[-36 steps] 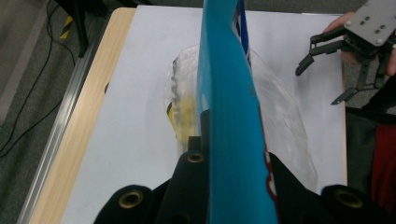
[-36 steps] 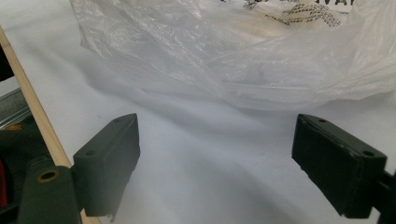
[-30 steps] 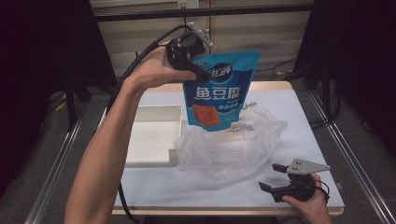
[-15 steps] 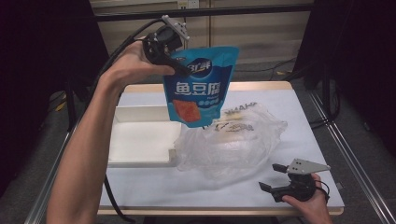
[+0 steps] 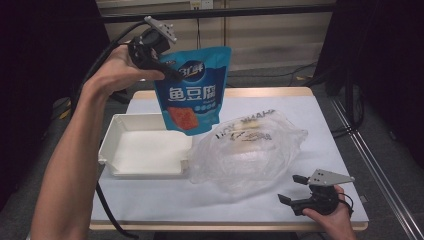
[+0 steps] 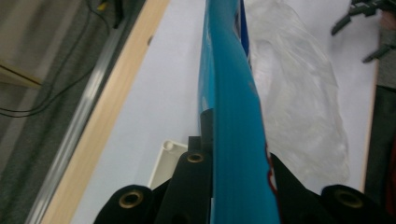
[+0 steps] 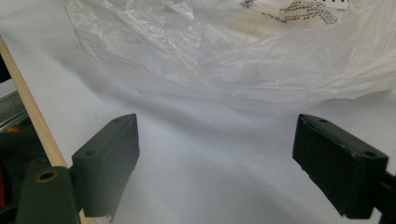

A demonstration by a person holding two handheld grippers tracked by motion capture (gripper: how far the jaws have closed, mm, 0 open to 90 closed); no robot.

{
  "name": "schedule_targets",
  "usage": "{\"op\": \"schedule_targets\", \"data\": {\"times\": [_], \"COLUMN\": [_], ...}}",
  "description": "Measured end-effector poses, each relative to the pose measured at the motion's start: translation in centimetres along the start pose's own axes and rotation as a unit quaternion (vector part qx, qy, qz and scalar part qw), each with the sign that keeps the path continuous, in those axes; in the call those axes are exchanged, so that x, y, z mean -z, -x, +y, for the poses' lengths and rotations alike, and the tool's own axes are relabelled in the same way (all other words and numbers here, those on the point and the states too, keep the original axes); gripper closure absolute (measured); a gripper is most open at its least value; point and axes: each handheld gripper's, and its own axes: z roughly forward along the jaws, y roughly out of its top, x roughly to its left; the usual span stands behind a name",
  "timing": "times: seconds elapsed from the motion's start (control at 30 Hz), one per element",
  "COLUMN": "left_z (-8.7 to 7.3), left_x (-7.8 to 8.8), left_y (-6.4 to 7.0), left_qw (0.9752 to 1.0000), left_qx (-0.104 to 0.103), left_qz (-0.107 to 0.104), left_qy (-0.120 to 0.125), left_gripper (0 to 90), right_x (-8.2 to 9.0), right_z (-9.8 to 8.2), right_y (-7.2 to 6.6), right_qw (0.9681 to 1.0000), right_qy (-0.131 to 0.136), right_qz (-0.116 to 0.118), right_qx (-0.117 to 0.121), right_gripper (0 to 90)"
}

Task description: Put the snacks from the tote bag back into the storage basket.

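**Pouch carried left, now hanging over the tray's near corner**

My left hand has carried the blue snack pouch (image 5: 192, 90) leftward since a second ago: it hung over the clear plastic bag (image 5: 247, 150) then, and now its lower edge hangs above the right end of the white tray (image 5: 145, 150). My right hand has not stirred.

My left gripper (image 5: 170, 72) pinches the pouch by its upper left corner, jaws pressed tight on the film; in the left gripper view the pouch (image 6: 233, 116) runs edge-on straight out between my two black jaws. The pouch hangs upright in the air, long axis vertical, clear of the table and touching neither tray nor bag, as far as I can judge from the high view.

What the coming move turns on: the tray's open floor lies below the pouch and mostly to its left, while the plastic bag sits just right of the tray, its crumpled edge against the tray's right wall. So the drop zone is down and a little further left, away from the bag.

My right gripper (image 5: 297, 192) rests at the table's near right corner, jaws spread wide and empty, aimed at the bag (image 7: 233, 56), well apart from the pouch. The left hand is plainly the one for the placing.
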Motion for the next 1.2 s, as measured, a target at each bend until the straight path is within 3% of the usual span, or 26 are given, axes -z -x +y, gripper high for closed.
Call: {"op": "schedule_targets", "data": {"times": [0.27, 0.47, 0.67, 0.87, 1.0, 1.2], "left_z": [-2.1, -3.2, -4.5, -5.7, -6.1, -6.9], "left_x": [0.9, 1.3, 1.0, 1.0, 0.6, -0.1], "left_y": [-1.0, -1.7, -2.5, -3.1, -3.3, -3.7], "left_qw": [0.9997, 0.9994, 0.9988, 0.9984, 0.9983, 0.9981], "left_qx": [0.023, 0.022, 0.035, 0.045, 0.037, 0.040], "left_qz": [0.008, 0.022, 0.025, 0.032, 0.032, 0.039], "left_qy": [-0.001, -0.016, -0.024, -0.015, -0.030, -0.028], "left_gripper": [90.0, 90.0, 90.0, 90.0, 90.0, 90.0], "right_x": [0.0, -0.1, -0.1, -0.2, -0.2, -0.2], "right_z": [0.0, 0.0, 0.0, 0.0, 0.0, 0.0], "right_y": [0.0, 0.0, 0.0, 0.0, 0.0, 0.0], "right_qw": [1.0000, 1.0000, 1.0000, 1.0000, 1.0000, 1.0000], "right_qy": [0.001, -0.001, -0.001, -0.004, -0.004, -0.005], "right_qz": [0.003, 0.006, 0.007, 0.007, 0.008, 0.008], "right_qx": [0.000, 0.000, -0.001, 0.001, 0.000, 0.000], "right_gripper": [13.5, 13.1, 13.2, 13.1, 13.0, 12.8]}}
